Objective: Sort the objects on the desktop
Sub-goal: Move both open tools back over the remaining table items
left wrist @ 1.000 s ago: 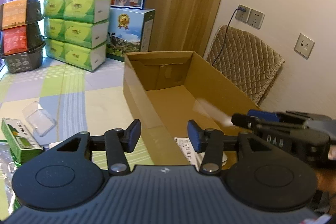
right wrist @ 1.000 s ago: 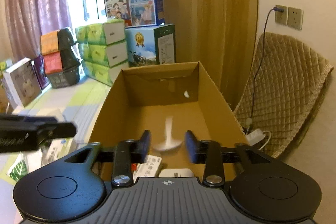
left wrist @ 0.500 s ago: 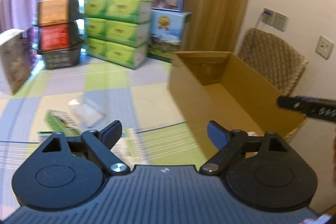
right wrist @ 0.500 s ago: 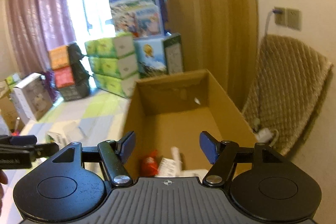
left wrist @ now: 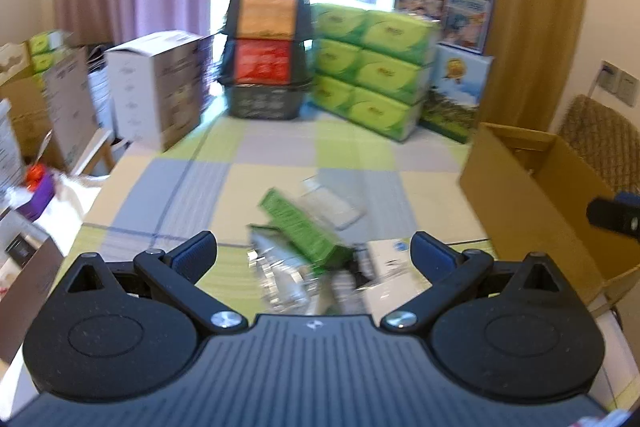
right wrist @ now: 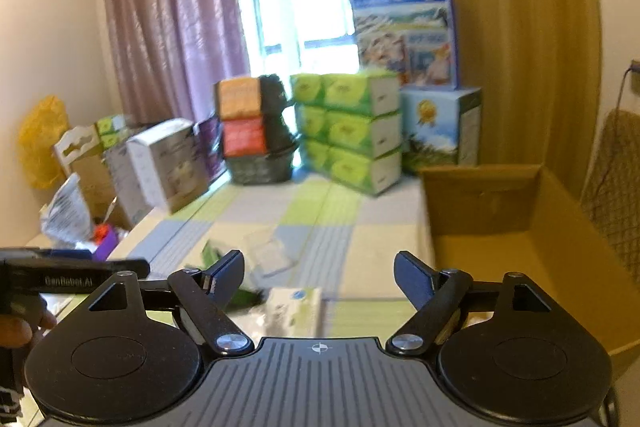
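Observation:
My left gripper [left wrist: 314, 253] is open and empty above a small pile on the checked tablecloth [left wrist: 352, 151]: a green box [left wrist: 298, 223], a clear plastic case [left wrist: 334, 205], a crinkled clear wrapper [left wrist: 280, 275] and a white box [left wrist: 390, 267]. The open cardboard box [left wrist: 532, 203] stands at the right. My right gripper [right wrist: 318, 269] is also open and empty, with the white box [right wrist: 294, 311] and the clear case [right wrist: 270, 253] below it and the cardboard box [right wrist: 492, 211] to its right. The left gripper's body [right wrist: 76, 277] shows at the left edge there.
Stacked green tissue packs [left wrist: 372, 67], milk cartons [left wrist: 456, 99], a dark basket with orange and red packs [left wrist: 266, 55] and a white carton [left wrist: 160, 87] line the table's far side. A quilted chair [left wrist: 604, 143] stands behind the cardboard box. Clutter lies off the left edge.
Both grippers have swung left, away from the cardboard box, and opened wider. The left one now faces the pile on the cloth instead of the box's inside.

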{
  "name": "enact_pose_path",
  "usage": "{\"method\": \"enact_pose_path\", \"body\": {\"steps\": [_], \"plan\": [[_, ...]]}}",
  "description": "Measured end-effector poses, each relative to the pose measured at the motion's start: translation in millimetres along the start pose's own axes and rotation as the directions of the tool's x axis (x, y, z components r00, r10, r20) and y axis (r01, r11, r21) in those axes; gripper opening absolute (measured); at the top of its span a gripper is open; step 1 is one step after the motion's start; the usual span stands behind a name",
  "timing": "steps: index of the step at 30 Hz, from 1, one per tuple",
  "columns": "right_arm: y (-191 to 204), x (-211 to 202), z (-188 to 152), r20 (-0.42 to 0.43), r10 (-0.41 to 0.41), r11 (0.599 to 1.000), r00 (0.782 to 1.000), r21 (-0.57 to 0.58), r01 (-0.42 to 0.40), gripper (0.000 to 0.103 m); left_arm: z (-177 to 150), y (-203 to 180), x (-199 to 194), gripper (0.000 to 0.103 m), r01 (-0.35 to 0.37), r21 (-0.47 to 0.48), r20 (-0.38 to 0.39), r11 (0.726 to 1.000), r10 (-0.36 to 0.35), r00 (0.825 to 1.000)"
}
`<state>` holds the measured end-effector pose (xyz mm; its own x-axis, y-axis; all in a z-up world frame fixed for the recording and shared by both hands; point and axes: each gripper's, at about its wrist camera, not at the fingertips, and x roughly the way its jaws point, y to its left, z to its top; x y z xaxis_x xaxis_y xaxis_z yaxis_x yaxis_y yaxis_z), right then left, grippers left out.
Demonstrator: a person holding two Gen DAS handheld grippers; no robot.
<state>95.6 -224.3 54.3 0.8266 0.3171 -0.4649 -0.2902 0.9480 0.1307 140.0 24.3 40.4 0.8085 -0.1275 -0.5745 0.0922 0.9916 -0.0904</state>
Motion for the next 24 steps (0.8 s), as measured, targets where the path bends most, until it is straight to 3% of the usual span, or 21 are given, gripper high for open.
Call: {"method": "enact_pose_path", "body": {"steps": [9,18,24], "plan": [[35,51,-43,-0.131,0.034,0.997,0.991,-0.065,-0.043,0.082,-15,36,7,0.101,-0.058,-0.004,-0.036,0.998,0.058,0.998],[60,112,-70,-0.251,0.072,0.981,0.965,-0.156,-0.113,0.083,-21,50,29,0.101,-0.089,0.021,-0.109,0.996,0.090,0.990],[67,145,-84,-0.302,0.046,0.970,0.952,-0.215,-0.115,0.083,-20,53,45,0.101,-0.098,0.019,-0.154,0.995,0.099,0.983]]}}
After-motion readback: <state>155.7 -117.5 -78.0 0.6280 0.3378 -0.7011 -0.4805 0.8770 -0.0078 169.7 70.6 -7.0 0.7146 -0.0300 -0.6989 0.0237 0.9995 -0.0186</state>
